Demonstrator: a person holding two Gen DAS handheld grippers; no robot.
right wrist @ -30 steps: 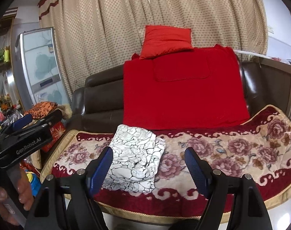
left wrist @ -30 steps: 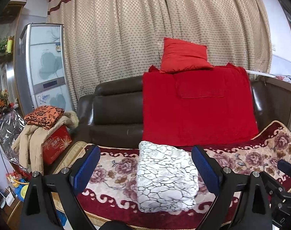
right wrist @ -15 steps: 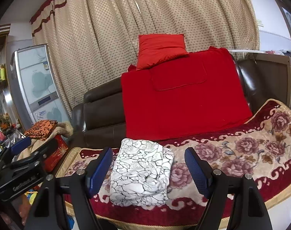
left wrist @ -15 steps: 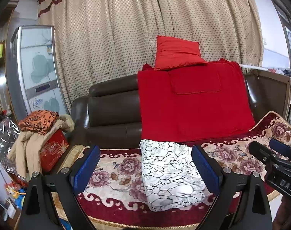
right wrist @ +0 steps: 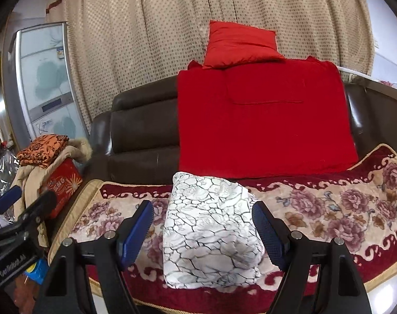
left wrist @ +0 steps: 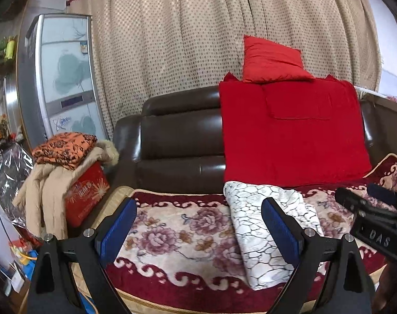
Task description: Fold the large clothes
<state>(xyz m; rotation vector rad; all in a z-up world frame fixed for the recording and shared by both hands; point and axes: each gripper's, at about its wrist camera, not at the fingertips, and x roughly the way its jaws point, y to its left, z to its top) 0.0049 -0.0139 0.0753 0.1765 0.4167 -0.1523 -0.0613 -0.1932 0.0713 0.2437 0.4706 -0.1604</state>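
Note:
A folded white garment with a black crackle pattern [right wrist: 211, 227] lies on the floral sofa cover [right wrist: 329, 209]. It also shows in the left wrist view [left wrist: 258, 225], to the right of centre. My left gripper [left wrist: 198, 225] is open and empty, held in front of the sofa seat, left of the garment. My right gripper [right wrist: 202, 227] is open and empty, its blue pads either side of the garment in view but held back from it. The right gripper's body shows in the left wrist view [left wrist: 373, 225]; the left gripper's body shows in the right wrist view [right wrist: 18, 222].
A brown leather sofa [left wrist: 177, 141] carries a red blanket [left wrist: 292, 133] and a red cushion [left wrist: 271, 60]. Left of it, a red box [left wrist: 86, 193] holds a beige coat [left wrist: 46, 183] and orange cloth [left wrist: 65, 149]. A fridge [left wrist: 59, 78] and curtain [left wrist: 198, 26] stand behind.
Both grippers shifted left relative to the sofa: the garment now sits right of centre in the left view and centred between the pads in the right view. Both stay open.

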